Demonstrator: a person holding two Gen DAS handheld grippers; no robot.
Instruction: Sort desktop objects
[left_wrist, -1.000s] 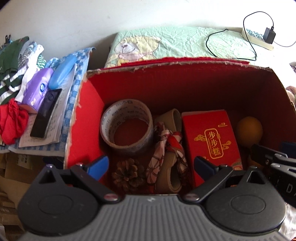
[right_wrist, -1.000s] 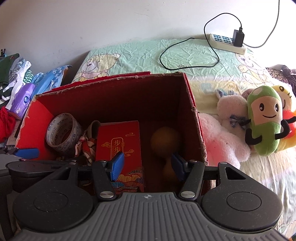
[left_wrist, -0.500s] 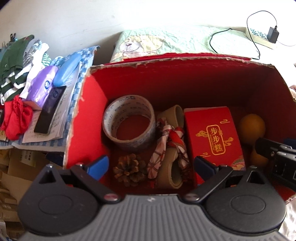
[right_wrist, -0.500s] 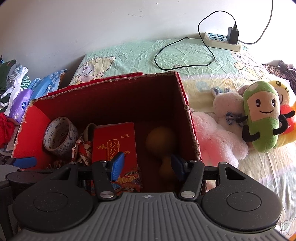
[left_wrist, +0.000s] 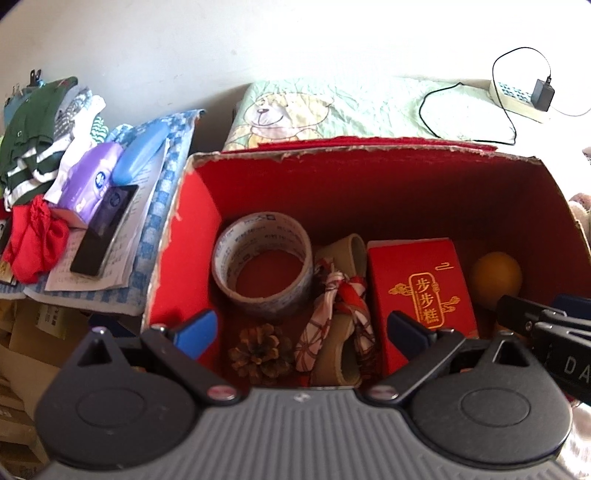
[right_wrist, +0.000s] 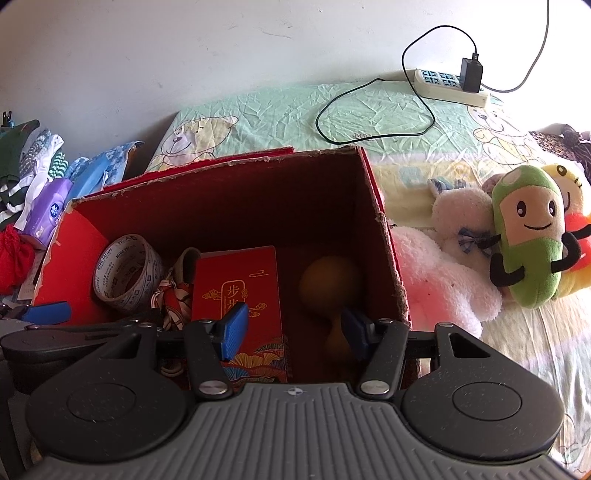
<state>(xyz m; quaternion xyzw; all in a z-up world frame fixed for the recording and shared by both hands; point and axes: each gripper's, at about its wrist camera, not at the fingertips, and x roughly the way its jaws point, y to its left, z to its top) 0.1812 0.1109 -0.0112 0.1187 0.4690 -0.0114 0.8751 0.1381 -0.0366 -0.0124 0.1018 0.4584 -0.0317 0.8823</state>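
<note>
Both wrist views look down, close, into shared red box (left_wrist: 192, 236) (right_wrist: 74, 258).

A plain white wall (right_wrist: 184, 55) stands behind a bed with a pale green bear-print sheet (right_wrist: 280, 110). A white power strip (right_wrist: 448, 86) lies on the sheet near the wall, in bright daylight from the right

Flat red cardboard packet (left_wrist: 421, 288) inside the red-lined cardboard box (left_wrist: 258, 157): gold characters "步步糕". Grey-white printed tape roll (right_wrist: 127, 271) left of packet: "WING TAI" partly legible.
</note>
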